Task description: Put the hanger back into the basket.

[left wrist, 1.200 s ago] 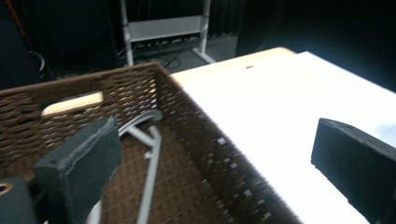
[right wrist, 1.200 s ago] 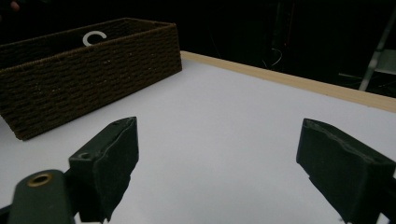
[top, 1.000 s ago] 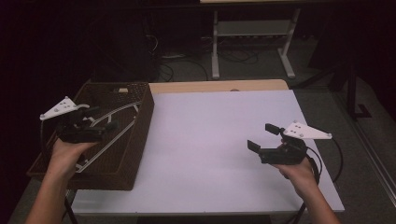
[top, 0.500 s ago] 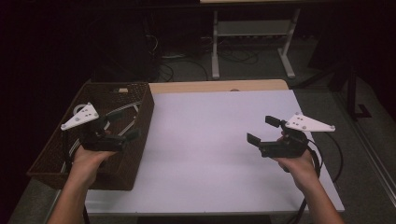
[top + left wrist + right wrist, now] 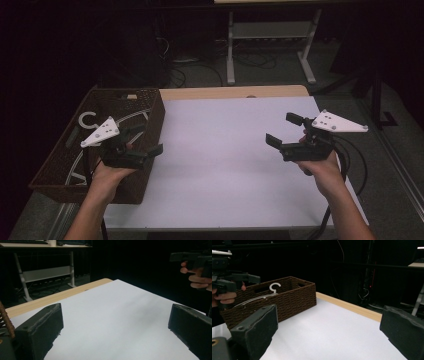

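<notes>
Presently, one woven basket [image 5: 150,112] at the left edge of the white surface [image 5: 225,150], holding white hangers [image 5: 90,120] that lie inside it. Left claw [image 5: 147,140]: jaws wide, empty, held over the basket's right wall, pointing across the surface. Right claw [image 5: 285,131]: jaws wide, empty, well apart from the basket, over the surface's right side, facing the basket.

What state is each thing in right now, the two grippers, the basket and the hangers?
left gripper: open, empty, over the basket's right wall.
right gripper: open, empty, held above the white table top.
basket: upright, open-topped, at the table's left edge.
hangers: white, lying inside the basket, one hook sticking up.
table: white top bare between the grippers.
</notes>
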Motion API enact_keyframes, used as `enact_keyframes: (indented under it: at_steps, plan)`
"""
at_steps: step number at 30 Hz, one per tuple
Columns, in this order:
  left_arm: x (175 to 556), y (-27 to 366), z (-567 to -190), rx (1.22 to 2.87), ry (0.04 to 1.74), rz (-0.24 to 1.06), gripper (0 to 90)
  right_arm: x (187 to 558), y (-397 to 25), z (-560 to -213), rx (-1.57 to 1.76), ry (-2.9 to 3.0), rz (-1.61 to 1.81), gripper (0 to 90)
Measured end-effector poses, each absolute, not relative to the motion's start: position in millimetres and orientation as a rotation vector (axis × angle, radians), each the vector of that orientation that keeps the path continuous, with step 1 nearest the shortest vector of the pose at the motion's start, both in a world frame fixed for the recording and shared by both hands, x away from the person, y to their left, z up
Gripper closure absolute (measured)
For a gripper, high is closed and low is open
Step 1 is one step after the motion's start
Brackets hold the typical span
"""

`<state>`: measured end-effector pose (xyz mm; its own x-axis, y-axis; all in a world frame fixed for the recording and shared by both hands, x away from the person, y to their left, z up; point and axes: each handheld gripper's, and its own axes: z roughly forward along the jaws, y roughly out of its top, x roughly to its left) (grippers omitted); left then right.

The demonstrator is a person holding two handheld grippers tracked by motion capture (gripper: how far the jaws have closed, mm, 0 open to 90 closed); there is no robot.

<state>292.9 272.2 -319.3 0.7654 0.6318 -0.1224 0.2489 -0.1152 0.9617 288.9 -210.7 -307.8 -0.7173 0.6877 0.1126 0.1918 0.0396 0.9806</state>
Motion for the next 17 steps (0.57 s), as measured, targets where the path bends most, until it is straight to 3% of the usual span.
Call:
enact_keyframes:
  at_steps: [17]
  plan:
    - [293.1, 280.0, -322.5, 1.669, 0.699, 0.366, 0.0, 287.4, -210.7, -305.3, 0.850, 1.947, 1.731, 1.1]
